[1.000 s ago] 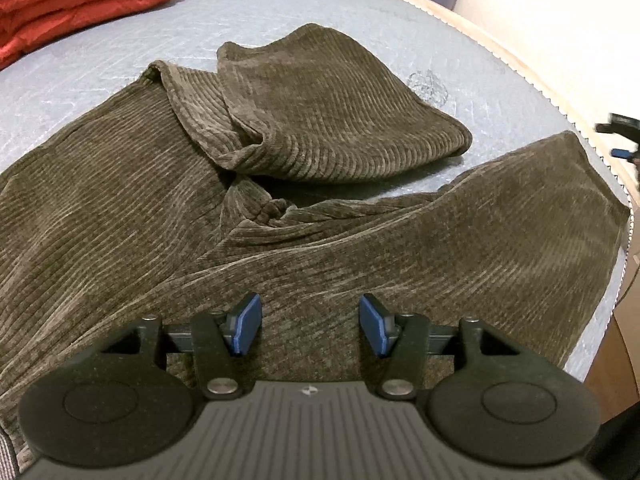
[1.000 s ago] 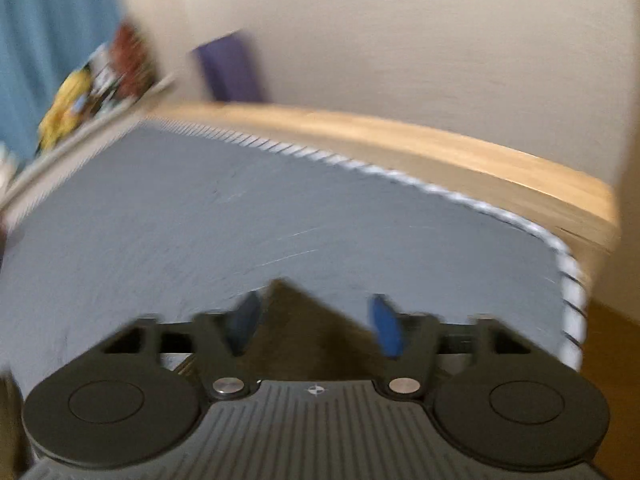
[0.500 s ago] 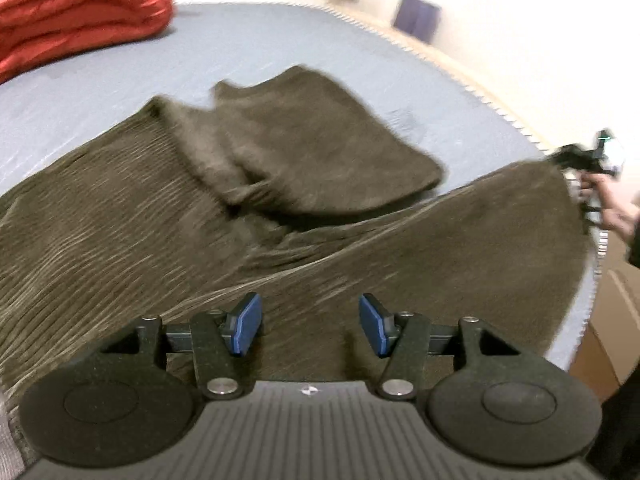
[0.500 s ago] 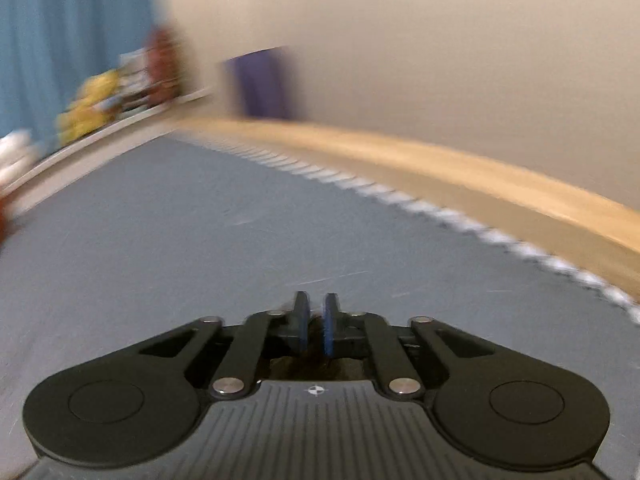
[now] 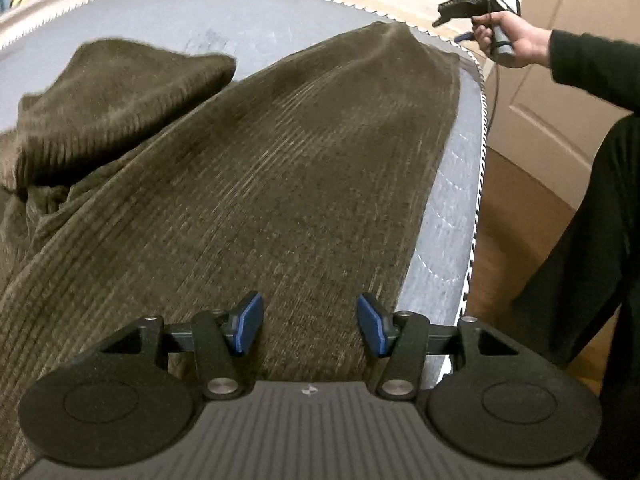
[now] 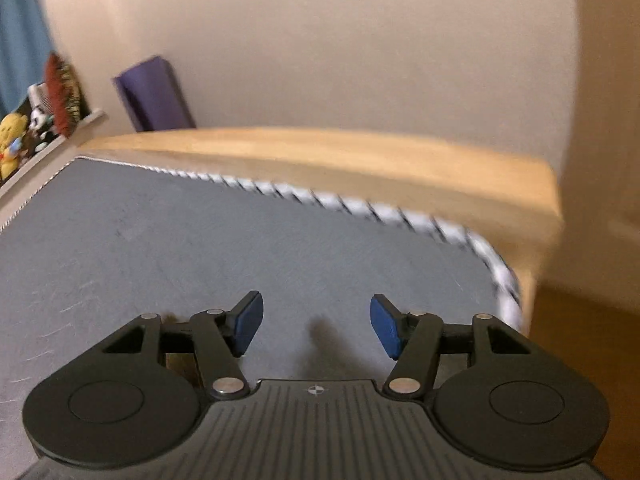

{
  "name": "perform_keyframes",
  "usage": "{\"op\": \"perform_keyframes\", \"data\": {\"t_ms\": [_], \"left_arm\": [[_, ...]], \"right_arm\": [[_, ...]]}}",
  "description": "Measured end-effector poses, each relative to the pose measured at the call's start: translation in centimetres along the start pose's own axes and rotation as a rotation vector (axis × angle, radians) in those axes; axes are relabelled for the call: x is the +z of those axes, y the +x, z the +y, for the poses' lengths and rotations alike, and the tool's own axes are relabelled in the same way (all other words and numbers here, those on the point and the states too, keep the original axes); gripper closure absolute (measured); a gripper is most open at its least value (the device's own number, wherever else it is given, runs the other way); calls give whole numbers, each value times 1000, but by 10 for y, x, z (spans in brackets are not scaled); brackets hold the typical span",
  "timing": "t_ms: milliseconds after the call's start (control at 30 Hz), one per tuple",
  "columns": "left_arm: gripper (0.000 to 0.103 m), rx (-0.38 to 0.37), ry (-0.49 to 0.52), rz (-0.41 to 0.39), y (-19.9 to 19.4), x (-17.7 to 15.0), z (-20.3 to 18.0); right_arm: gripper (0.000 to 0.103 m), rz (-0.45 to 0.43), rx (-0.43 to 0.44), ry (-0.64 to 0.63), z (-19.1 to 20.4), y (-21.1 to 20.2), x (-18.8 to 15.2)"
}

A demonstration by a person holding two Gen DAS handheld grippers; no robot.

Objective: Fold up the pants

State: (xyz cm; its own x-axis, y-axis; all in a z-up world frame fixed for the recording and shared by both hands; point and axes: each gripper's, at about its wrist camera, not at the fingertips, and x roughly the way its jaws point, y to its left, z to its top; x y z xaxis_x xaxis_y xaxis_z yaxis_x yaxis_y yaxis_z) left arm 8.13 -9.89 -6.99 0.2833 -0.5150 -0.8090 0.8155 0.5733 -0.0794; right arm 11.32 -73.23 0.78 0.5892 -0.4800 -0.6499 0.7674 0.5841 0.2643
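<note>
Dark olive corduroy pants [image 5: 260, 184] lie spread on a grey mattress [image 5: 448, 200]. One leg runs away from me to the far right corner; the other leg [image 5: 116, 92] is folded back at the upper left. My left gripper [image 5: 310, 328] is open, just above the near part of the long leg. My right gripper [image 5: 460, 8] shows in the left wrist view, held in a hand just past the far hem. In the right wrist view the right gripper [image 6: 316, 328] is open and empty over bare mattress [image 6: 200, 248]; a dark bit of fabric [image 6: 320, 344] lies just below it.
The mattress corner with white stitched edging [image 6: 500, 276] and a wooden bed frame [image 6: 360, 156] lie ahead of the right gripper. A purple box [image 6: 154, 94] and toys [image 6: 16, 136] stand on a ledge. The person's dark sleeve and leg [image 5: 580, 240] are at the right.
The right gripper shut on the leg's hem half a second ago and has now opened, letting it go. The left view has swung right along the long leg.
</note>
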Motion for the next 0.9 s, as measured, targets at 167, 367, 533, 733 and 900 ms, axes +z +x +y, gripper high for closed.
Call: {"op": "perform_keyframes", "data": {"t_ms": [167,367,533,733,900], "left_arm": [[44,16,-25,-11,-2,3,2],[73,94,19,-10,5,0,-8],[103,12,48,4,-19,-4,-9],[100,-55,15,-7,-35,-11,-1],[84,-2,-50,-55,-56,-24,22]], "right_arm": [[41,204,54,78,-28,-19,-39],[92,242,48,-49,-12,-32,-54],[93,181,-78,59,-26,-59,-34],[79,195,-183,55,-28,-67,-51],[53,-22,-164,-23,7,-116,-44]]}}
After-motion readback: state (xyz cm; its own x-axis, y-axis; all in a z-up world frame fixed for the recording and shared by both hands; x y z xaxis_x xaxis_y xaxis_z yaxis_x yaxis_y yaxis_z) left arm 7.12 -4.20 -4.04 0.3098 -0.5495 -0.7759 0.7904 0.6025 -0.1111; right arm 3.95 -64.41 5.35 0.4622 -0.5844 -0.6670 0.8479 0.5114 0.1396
